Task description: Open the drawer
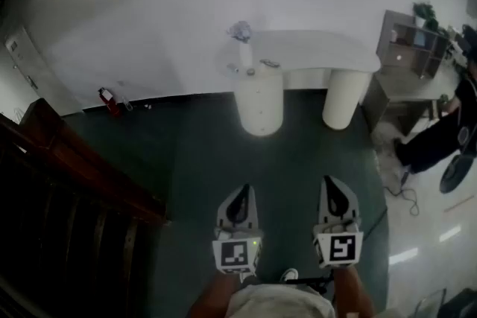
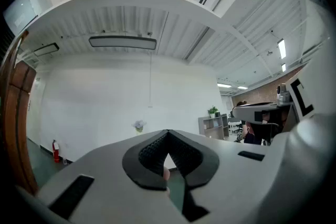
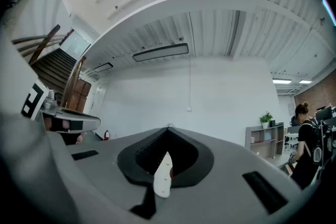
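Ahead of me stood a white tabletop (image 1: 320, 48) on two round legs, with a vase of flowers (image 1: 240, 32) on it. A red fire extinguisher (image 1: 108, 100) sat by the wall. A shelf (image 1: 412, 47) stood near a person (image 1: 447, 132).

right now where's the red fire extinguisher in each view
Head view: fire extinguisher left of centre, at the foot of the white wall.
Left gripper view: low at the far left, at the same wall's foot.
Right gripper view: small, left of centre.
Shared landmark: the shelf unit with a plant on top, at the right in all three.
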